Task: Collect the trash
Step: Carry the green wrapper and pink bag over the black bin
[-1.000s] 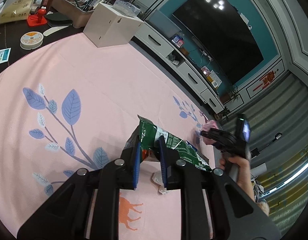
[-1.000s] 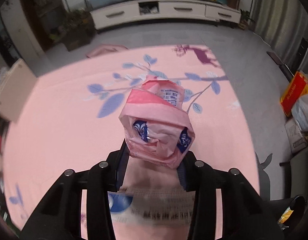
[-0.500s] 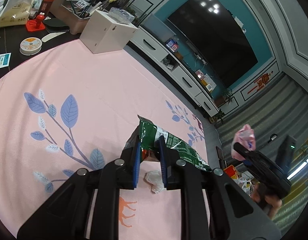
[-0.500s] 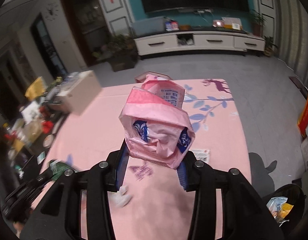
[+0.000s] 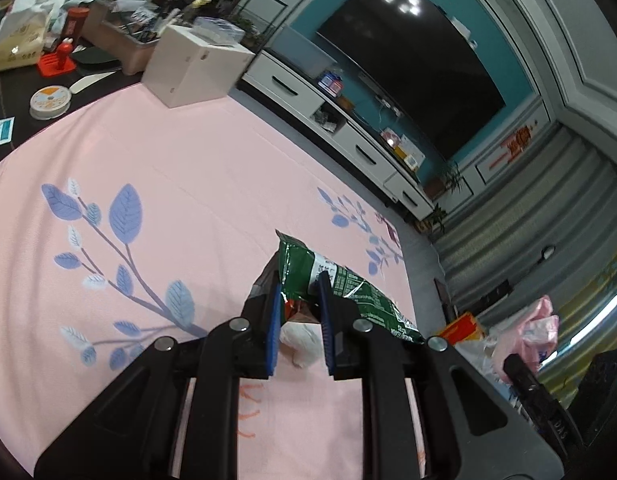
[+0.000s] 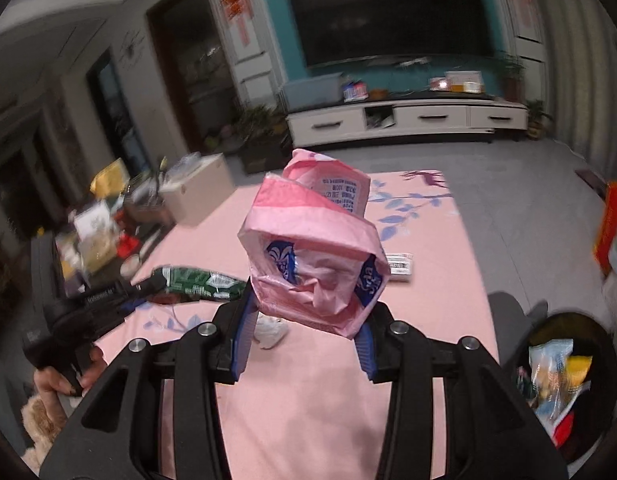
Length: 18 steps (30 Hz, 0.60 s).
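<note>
While the left gripper (image 5: pixel 298 312) is pinching a green snack bag (image 5: pixel 340 288) low in the frame, the right gripper (image 6: pixel 304 316) is clamping a crumpled pink wrapper (image 6: pixel 312 248) at center; both look light, limp, and best held by bunched folds. Fingers (image 5: pixel 271 328) are hiding part of a white tissue wad (image 5: pixel 302 340) on the counter (image 5: pixel 188 184), and the bin (image 6: pixel 564 384) at lower right is looking cut off.

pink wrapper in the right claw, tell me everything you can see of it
The pink wrapper is a thin, crinkled plastic pack, empty-looking and crumpled into a loose hollow bundle. It is pale pink with a darker pink band, blue logo patches on the front and a white panel of small print on its upper flap. The right claw is shut on its lower edge, holding it upright in the air above the pink tablecloth. Nothing else touches it.
</note>
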Available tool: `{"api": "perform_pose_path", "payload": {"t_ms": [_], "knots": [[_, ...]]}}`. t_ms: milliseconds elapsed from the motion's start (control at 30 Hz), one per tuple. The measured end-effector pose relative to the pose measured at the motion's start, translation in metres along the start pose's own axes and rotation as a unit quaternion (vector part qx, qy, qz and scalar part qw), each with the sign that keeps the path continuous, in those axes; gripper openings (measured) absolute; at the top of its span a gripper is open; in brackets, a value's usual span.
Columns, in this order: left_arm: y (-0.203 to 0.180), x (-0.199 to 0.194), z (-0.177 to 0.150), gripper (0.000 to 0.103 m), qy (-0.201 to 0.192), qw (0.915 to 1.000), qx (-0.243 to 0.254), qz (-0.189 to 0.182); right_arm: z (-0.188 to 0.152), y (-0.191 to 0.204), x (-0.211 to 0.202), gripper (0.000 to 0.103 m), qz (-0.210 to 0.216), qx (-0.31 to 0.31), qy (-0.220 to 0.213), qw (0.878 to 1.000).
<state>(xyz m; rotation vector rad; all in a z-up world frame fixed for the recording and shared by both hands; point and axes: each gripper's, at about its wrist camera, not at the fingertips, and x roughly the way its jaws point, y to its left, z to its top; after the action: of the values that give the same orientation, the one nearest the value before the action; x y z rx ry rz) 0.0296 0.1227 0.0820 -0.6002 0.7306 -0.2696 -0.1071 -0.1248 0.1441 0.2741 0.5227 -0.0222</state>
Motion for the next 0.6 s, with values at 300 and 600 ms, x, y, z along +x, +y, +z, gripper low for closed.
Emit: {"api": "perform_pose_path", "payload": {"t_ms": [300,600], "knots": [[-0.075,-0.025,-0.032,0.018,-0.008,0.9952,0.076,-0.061,-0.001,-0.041,-0.068,0.044,-0.046,0.034,-0.092,0.994],[-0.154,-0.030,-0.077,0.018,0.001,0.9835,0.129,-0.127,-0.009,-0.090,-0.101,0.044,-0.118,0.081,-0.131,0.981]]}}
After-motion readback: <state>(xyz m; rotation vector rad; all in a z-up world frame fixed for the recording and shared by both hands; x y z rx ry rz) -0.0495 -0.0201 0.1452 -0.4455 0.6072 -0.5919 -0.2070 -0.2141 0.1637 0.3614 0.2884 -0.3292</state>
